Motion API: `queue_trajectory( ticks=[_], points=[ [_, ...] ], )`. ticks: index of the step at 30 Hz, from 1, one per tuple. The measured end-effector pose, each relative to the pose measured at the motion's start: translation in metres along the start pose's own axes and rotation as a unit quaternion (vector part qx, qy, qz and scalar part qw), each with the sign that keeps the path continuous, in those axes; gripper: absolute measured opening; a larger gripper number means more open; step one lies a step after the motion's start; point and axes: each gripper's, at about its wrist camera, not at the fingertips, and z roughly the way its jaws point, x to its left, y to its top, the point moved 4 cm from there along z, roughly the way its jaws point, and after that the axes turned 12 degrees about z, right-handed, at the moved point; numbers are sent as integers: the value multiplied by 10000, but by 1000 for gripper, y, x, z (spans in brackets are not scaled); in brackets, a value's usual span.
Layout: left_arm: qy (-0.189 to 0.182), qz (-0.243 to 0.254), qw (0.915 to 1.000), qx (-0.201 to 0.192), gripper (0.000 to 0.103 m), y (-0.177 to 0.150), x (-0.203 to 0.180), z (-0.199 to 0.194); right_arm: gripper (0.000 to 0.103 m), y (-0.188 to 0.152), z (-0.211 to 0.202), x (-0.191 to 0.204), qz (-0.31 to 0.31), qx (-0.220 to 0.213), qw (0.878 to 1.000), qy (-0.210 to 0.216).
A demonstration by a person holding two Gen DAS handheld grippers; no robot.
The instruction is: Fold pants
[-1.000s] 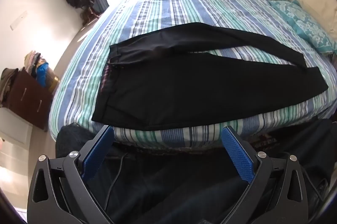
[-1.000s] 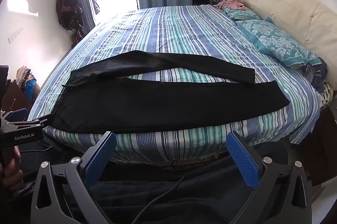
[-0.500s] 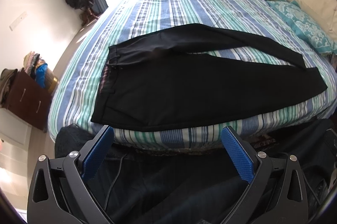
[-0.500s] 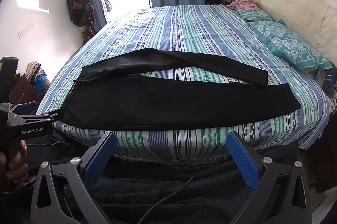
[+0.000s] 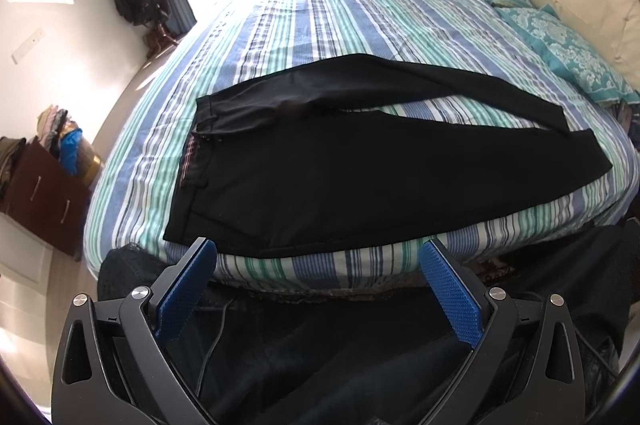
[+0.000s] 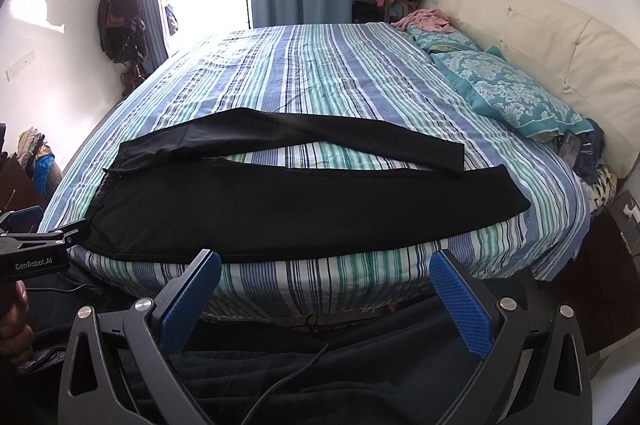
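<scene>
The pair of black fabric pants (image 5: 360, 177) was laid flat across the near edge of the striped blue, green and white bed (image 5: 344, 25), waistband toward the foot end, legs toward the cream padded headboard (image 6: 532, 37). The two legs were spread apart, the far one angled away, with a strip of sheet shown between them. No fold was seen; by judgement, the whole task remained. The left gripper (image 5: 318, 279) and the right gripper (image 6: 326, 291) were held short of the bed's near edge, jaws released wide, nothing grasped. A teal patterned pillow (image 6: 516, 97) was placed beside the headboard.
</scene>
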Motion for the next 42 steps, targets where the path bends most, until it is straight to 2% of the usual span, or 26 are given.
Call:
queue_trajectory(
  ticks=[6,34,42],
  points=[
    [206,10,9997,-109,102,1,3,-1,103,1,-1,-6,84,-34,9999,-88],
    [124,-131,9998,37,102,-2,7,-1,103,0,-1,-7,87,-18,9995,-307],
    [186,13,9998,-101,102,1,2,-3,103,-1,5,-9,-11,-73,9998,-210]
  ],
)
